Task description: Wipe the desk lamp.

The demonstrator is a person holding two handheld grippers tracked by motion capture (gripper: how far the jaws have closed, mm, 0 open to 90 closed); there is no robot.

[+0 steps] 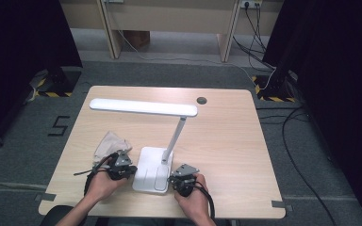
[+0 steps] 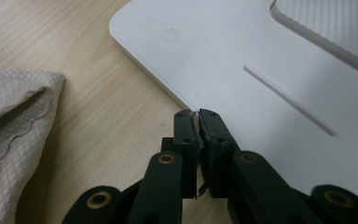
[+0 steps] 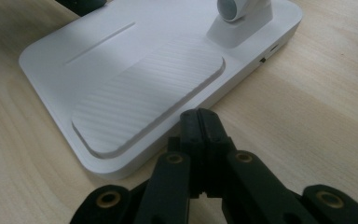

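Note:
A white desk lamp stands on the table; its flat base [image 1: 152,169] lies near the front edge, and a slanted stem [image 1: 175,136] carries a long light bar [image 1: 143,107]. My left gripper [image 1: 131,170] is shut with nothing in it, its tips at the base's left edge [image 2: 186,100]. In the left gripper view the tips [image 2: 198,113] meet just off that edge, near a power symbol [image 2: 170,34]. My right gripper [image 1: 170,180] is shut and empty at the base's right edge. Its tips [image 3: 199,113] rest against the side of the base [image 3: 135,93], beside a ribbed pad [image 3: 144,93].
A crumpled beige cloth [image 1: 109,145] lies on the table left of the left gripper, also seen as cloth [image 2: 9,126]. A dark round grommet [image 1: 201,100] sits in the table's far right. Cables run across the floor beyond the table.

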